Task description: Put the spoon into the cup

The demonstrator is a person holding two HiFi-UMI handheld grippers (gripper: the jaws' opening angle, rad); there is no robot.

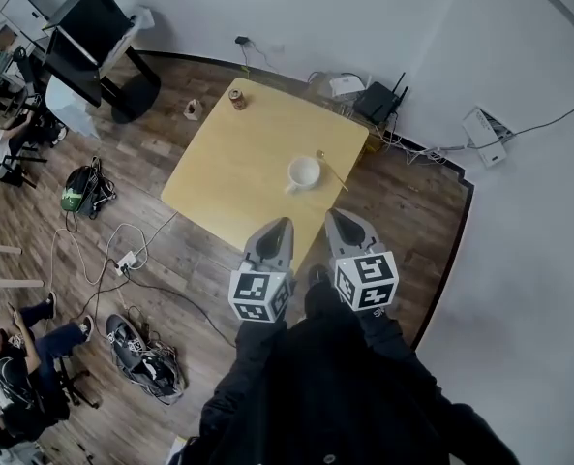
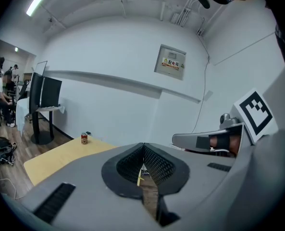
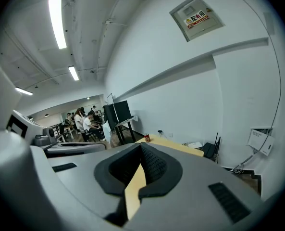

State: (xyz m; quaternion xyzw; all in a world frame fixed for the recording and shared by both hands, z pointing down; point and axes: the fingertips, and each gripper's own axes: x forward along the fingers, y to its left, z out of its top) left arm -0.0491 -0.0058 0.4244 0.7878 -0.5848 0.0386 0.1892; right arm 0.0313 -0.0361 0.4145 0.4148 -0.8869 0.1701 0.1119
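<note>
Standing at the near corner of a square pale wooden table (image 1: 224,177), the person holds the left gripper (image 1: 281,225) and the right gripper (image 1: 337,216) side by side; their tips overlap the table's near edge in the head view. In the left gripper view the ribbed pads are pressed together at the tips with nothing between them; the right gripper's pads are likewise closed on nothing.

The white cup (image 1: 303,173) stands upright on the right half of the tabletop; the spoon (image 1: 331,170) lies on the table just to its right, outside the cup; whether the two touch cannot be made out. A small can (image 1: 237,98) stands at the table's far corner, well apart from the cup.

The table rests on a dark wood-plank floor (image 1: 403,211) bounded by white walls; a black router (image 1: 378,102) with antennas sits at the far wall among cables; a black monitor stand (image 1: 93,37) occupies the far left; a green backpack (image 1: 76,190) and a power strip (image 1: 127,260) lie on the floor to the left; an electrical panel (image 2: 170,63) is mounted on the wall.

Neither gripper view shows the cup or the spoon; the closed jaws cover that part of the tabletop. The table's near corner is hidden behind the grippers.
</note>
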